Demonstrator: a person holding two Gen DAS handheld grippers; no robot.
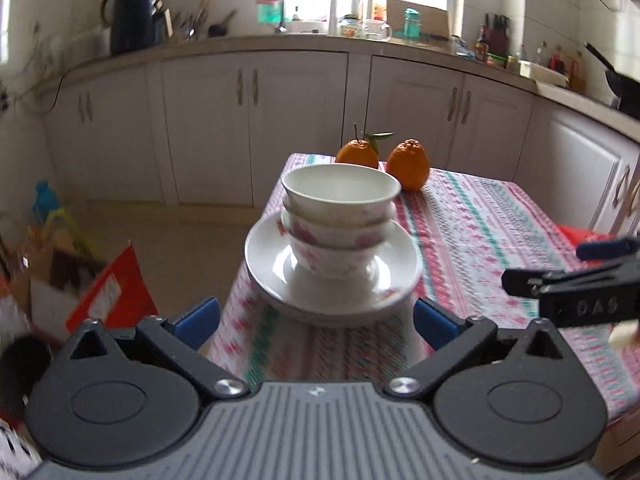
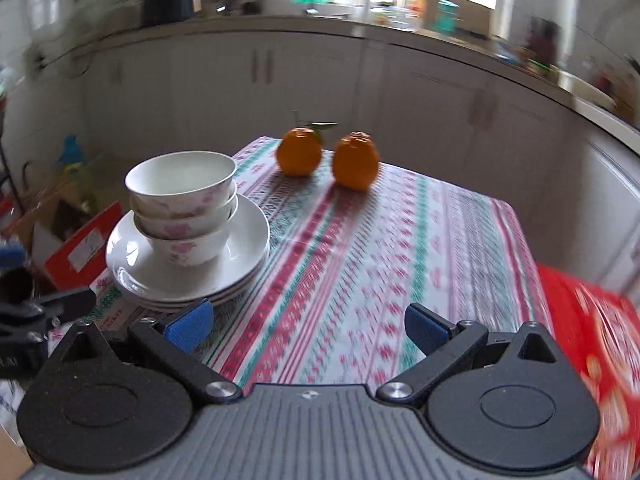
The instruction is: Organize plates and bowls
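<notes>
Three white bowls with pink flowers (image 1: 340, 220) (image 2: 184, 208) sit nested on a stack of white plates (image 1: 264, 256) (image 2: 248, 240) near the left edge of the table. My left gripper (image 1: 316, 322) is open just in front of the plates, its blue pads wide apart with nothing between them. My right gripper (image 2: 308, 326) is open too, over the patterned cloth to the right of the stack, holding nothing. In the left wrist view the right gripper (image 1: 568, 284) shows at the right edge.
Two oranges (image 1: 382, 160) (image 2: 328, 158) stand at the table's far end. The table wears a red, green and white patterned cloth (image 1: 480, 232) (image 2: 400, 260). A red box (image 2: 592, 340) lies at the right; cartons and a red box (image 1: 104, 292) sit on the floor left. Kitchen cabinets behind.
</notes>
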